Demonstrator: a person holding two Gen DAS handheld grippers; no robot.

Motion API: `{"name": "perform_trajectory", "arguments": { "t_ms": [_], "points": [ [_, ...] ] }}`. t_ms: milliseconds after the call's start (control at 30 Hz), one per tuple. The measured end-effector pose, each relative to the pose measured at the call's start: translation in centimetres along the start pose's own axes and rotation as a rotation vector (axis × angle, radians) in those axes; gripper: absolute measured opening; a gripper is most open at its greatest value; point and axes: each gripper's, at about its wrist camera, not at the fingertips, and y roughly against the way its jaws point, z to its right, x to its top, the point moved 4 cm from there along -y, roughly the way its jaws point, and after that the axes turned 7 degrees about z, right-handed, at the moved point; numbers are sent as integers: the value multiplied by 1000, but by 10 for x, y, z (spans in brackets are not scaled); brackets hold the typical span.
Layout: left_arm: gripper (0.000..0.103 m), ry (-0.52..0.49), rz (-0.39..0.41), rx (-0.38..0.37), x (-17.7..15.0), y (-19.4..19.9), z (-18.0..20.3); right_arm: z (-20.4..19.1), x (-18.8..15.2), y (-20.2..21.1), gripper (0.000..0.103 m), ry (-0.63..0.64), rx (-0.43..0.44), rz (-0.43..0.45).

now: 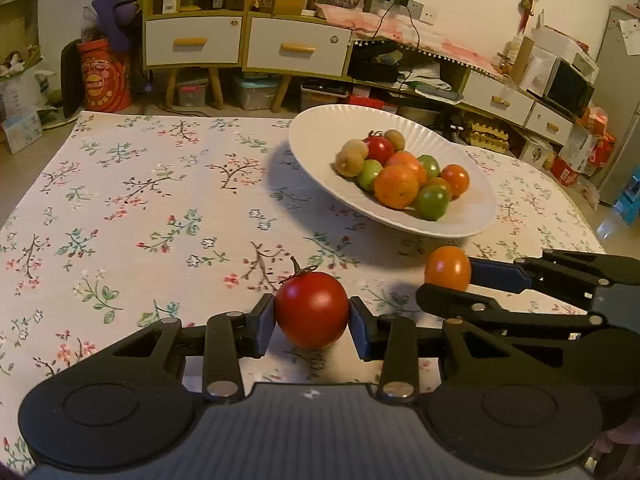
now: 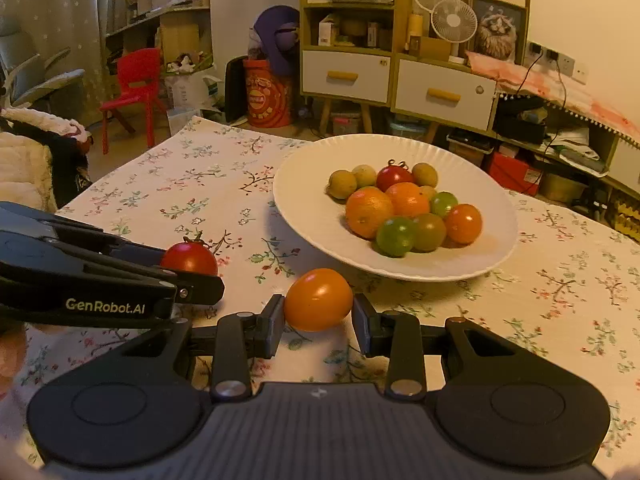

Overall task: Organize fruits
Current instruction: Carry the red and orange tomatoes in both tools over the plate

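While both tools hovered low over the table, the scene read as follows.

Table: a floral cloth point(image 1: 160, 200) covered the top and carried everything below.

Plate: a wide white plate point(image 1: 320, 152) sat on the cloth at about 1 o'clock from the left tongs and 12 to 1 o'clock from the right tongs.

Pile: on the plate lay two oranges point(image 2: 370, 211), several green, red and orange tomatoes, and a few small tan fruits, all touching in one heap toward the plate's 3 o'clock side in the left view.

Left tongs: the left gripper point(image 1: 311, 320) was partly closed, its blue pads pressed on both flanks of a red tomato point(image 1: 311, 310); whether the tomato was clear of the cloth I could not tell.

Red tomato: stem up, near the cloth, short of the plate at its 7 o'clock.

Right tongs: the right gripper point(image 2: 319, 316) was partly closed on an orange tomato point(image 2: 319, 299), one pad at each side.

Orange tomato: just short of the plate's near rim, at about 2 o'clock from the red tomato in the left view.

Pair: the two tongs lay side by side, near each other, each showing in the other's camera.
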Motion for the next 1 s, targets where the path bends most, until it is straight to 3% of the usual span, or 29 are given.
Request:
{"name": "perform_trajectory", "arguments": {
  "t_ms": [333,533,1000],
  "points": [
    [32,41,16,-36,4,10,21,16,4,20,33,27,9,10],
    [32,15,48,-49,14,10,37,31,9,25,33,24,4,30],
    [33,3,108,-35,50,-17,41,73,38,0,33,-29,-77,67]
  ]
}}
